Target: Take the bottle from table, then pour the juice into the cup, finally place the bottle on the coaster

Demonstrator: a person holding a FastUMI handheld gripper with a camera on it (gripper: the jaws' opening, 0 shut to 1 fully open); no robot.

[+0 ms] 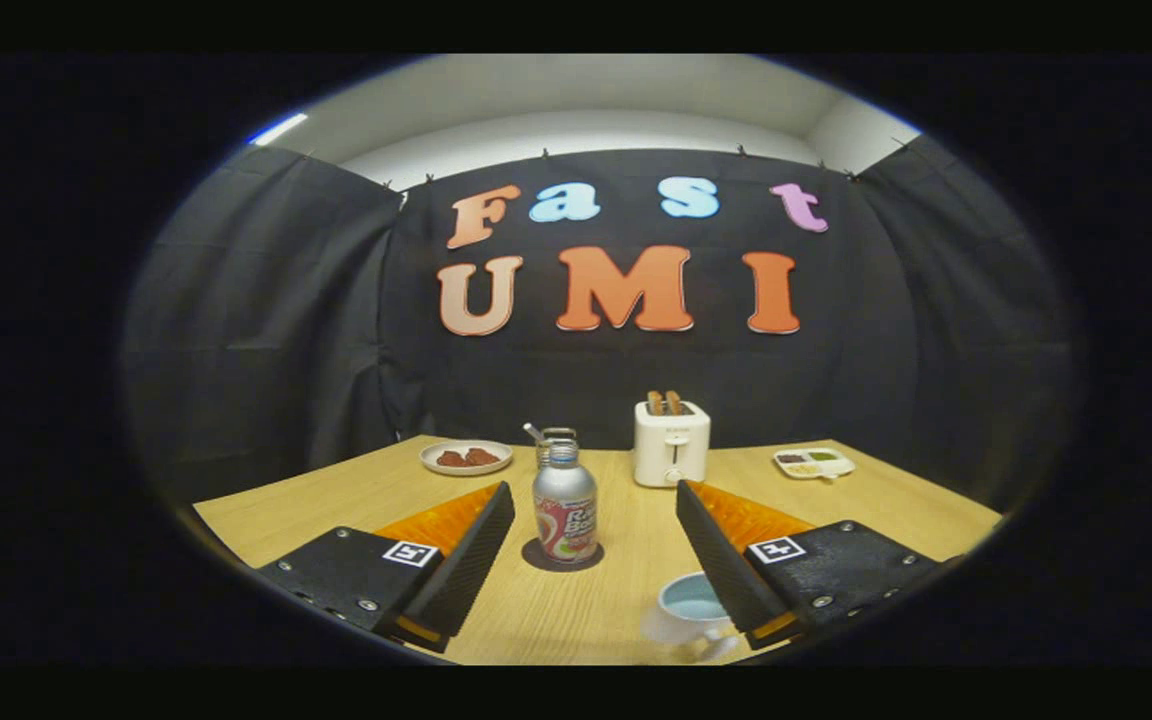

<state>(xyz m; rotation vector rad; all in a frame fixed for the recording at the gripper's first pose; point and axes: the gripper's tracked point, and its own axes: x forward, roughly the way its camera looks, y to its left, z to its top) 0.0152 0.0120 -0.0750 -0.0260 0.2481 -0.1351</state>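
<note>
Spreading across the near and middle ground, the wooden counter (626, 600) carries everything in the booth. The gripper (596, 505) hangs above its near part with the jaws spread wide, holding nothing; both fingers stand well apart from the bottle. At the far middle of the counter stands a white toaster (671, 443) with two slices of toast poking out of its slots. The bottle (565, 505), silver with a printed label, stands upright on a dark round coaster (562, 560), just ahead of the fingers and a little left of the midline between them. Right behind the bottle a glass jar (554, 437) with a clasp peeks out. Near the right finger sits a white cup (688, 610), partly hidden by that finger, its inside pale blue. Far left lies a white plate (466, 457) with brown food on it. Far right lies a small divided dish (813, 462) with dark, green and pale portions.
</note>
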